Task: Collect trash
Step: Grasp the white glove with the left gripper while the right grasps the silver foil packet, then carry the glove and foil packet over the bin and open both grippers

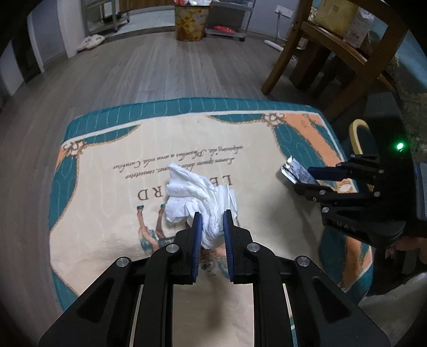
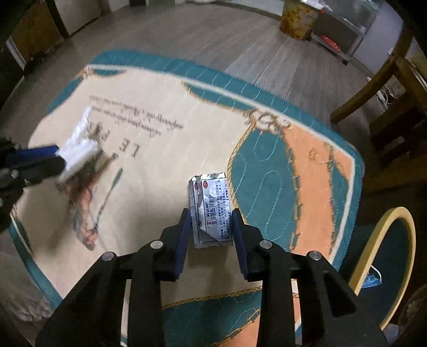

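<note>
Presently listed, item one: crumpled white tissue [image 1: 200,197], pinched at its near end between the blue pads of the left gripper [image 1: 212,223], jaws drawn narrow on it; the rest of the wad spills forward over the lettering of the printed rug [image 1: 106,240]. Whether it touches the rug or hangs just above cannot be told. From the right wrist view the same tissue [image 2: 77,149] appears blurred at the left gripper's [image 2: 57,160] tips.

Item two: silver foil medicine sachet [image 2: 212,208], printed label up, clamped by its two long edges between the pads of the right gripper [image 2: 212,224], jaws set at middling width, over the rug's [image 2: 160,133] cream field beside its teal-and-peach border.

Surroundings: wooden floor [image 1: 133,66]; patterned trash bin [image 1: 190,22] far across it; wooden chair [image 1: 320,53] beside the rug; yellow-rimmed dark basket [image 2: 392,261] near the rug's corner, a blue face mask [image 2: 373,280] inside.
</note>
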A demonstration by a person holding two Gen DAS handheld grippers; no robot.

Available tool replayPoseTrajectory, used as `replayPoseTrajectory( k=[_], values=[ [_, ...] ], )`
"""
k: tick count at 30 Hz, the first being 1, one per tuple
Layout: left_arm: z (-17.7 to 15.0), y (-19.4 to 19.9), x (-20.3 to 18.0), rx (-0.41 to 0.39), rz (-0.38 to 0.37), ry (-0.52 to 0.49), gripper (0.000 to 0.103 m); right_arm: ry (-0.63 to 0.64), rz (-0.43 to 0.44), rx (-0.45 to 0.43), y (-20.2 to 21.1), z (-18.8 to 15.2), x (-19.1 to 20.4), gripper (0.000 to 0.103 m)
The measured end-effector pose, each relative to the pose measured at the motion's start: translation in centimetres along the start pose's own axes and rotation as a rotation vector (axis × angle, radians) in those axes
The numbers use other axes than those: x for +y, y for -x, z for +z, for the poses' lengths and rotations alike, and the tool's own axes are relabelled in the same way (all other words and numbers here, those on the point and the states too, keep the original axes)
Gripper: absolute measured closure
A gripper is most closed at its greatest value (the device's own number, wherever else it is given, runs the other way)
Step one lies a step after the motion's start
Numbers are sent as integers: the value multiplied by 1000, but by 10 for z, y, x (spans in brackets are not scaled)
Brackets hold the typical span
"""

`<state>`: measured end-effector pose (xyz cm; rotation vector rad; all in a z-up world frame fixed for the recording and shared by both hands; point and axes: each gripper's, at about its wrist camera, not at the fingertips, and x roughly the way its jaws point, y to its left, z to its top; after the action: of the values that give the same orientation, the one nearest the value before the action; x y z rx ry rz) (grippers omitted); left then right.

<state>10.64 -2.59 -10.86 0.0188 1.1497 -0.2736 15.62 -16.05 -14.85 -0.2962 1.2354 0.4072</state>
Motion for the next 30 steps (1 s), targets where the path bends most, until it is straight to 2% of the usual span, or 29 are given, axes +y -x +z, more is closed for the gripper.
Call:
replayPoseTrajectory(
  k=[6, 9, 11, 14, 16, 20, 25, 30],
  values=[
    [7, 4, -16, -21, 7, -40, 86, -104, -1, -75, 33, -9, -27, 72],
    [12, 9, -33, -52, -24, -48, 86, -165, 7, -108, 49, -16, -46, 72],
    [16, 7, -50, -55, -51, -64, 86, -202, -13, -122, 60, -20, -59, 72],
    [19, 5, -77, -61, -84, -102, 86, -277, 2, -161, 78, -28, -87, 72],
    [22, 3, -95, -63, -105, -130, 86, -334, 14, -177, 86, -39, -109, 72],
    [28, -9, -133, -58, -148, -182, 86, -450, -34, -159, 89, -65, -159, 72],
    [36, -27, -183, -43, -232, -233, 86, -670, -62, -130, 92, -115, -226, 72],
    [35, -43, -242, -39, -290, -340, 86, -805, -87, -131, 98, -152, -266, 72]
  ],
)
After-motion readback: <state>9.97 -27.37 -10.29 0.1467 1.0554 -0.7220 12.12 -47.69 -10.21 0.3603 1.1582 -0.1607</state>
